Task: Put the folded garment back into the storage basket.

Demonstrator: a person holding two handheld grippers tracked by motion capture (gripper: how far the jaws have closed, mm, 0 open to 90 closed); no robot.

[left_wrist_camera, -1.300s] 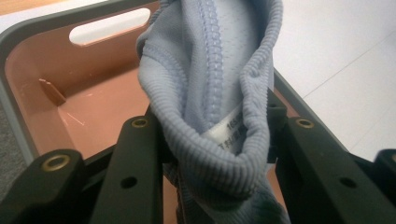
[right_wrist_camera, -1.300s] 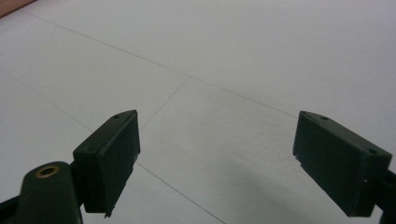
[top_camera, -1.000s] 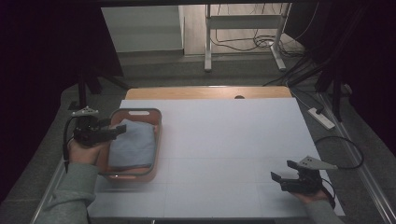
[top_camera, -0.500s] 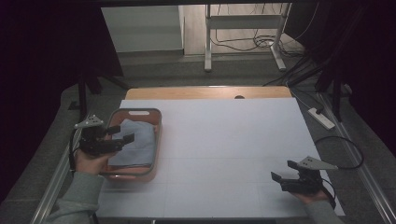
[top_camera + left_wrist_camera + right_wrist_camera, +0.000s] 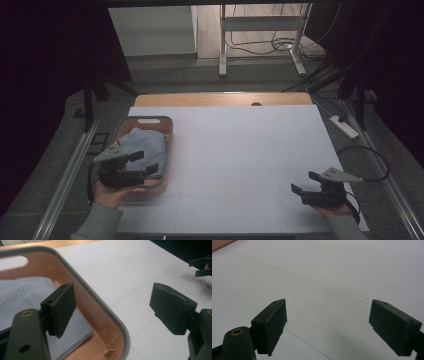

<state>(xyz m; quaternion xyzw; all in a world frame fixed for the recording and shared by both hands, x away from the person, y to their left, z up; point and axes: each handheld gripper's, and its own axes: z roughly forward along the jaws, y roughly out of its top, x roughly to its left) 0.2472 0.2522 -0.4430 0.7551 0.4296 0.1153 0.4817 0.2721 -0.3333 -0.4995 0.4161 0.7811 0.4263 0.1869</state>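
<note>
White tabletop (image 5: 240, 150) bears a salmon-pink basket (image 5: 167, 150) with folded blue cloth (image 5: 145, 142); both jaws released.

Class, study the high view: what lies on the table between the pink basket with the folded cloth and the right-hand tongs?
Nothing: between the pink basket and the right tongs the high view shows bare white table, crossed by faint seam lines.
</note>
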